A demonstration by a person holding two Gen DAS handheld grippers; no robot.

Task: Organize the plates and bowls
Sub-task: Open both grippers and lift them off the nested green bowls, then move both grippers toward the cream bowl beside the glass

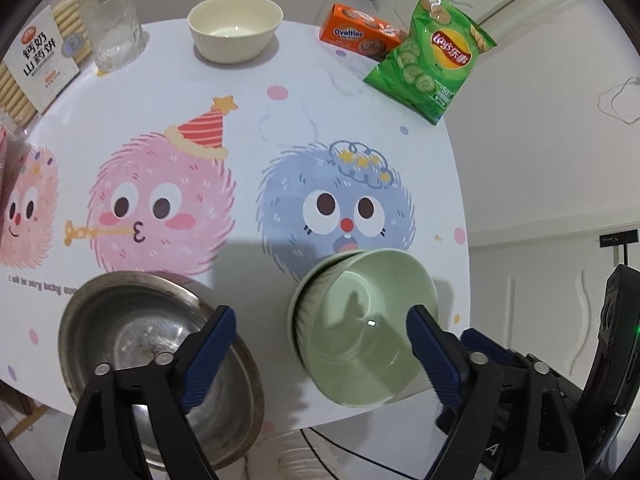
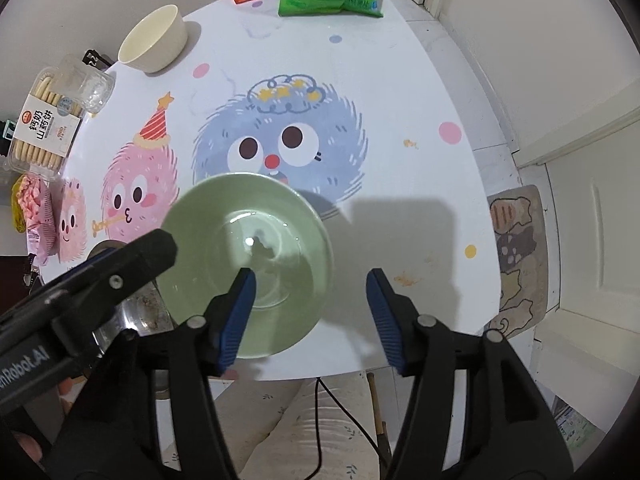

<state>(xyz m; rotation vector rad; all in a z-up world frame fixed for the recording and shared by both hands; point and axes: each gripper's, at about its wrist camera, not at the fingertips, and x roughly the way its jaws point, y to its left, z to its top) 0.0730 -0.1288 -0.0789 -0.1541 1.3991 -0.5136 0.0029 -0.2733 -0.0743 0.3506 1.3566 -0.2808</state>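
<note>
On table [image 2: 400,80] — green bowls [image 2: 248,264] nested, grippers apart.

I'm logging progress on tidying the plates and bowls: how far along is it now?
Done: the pale green ceramic bowl appears nested in a second green bowl near the table's front edge. In hand: nothing; the left gripper and right gripper both have open jaws over it. Left: the cream ceramic bowl at the far edge and the round steel plate beside the green stack remain separate.

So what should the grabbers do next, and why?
Probably reach the left gripper for the cream bowl at the far edge. Both grippers look open and hold nothing, the green bowls sit nested, and the cream one stands alone.
</note>
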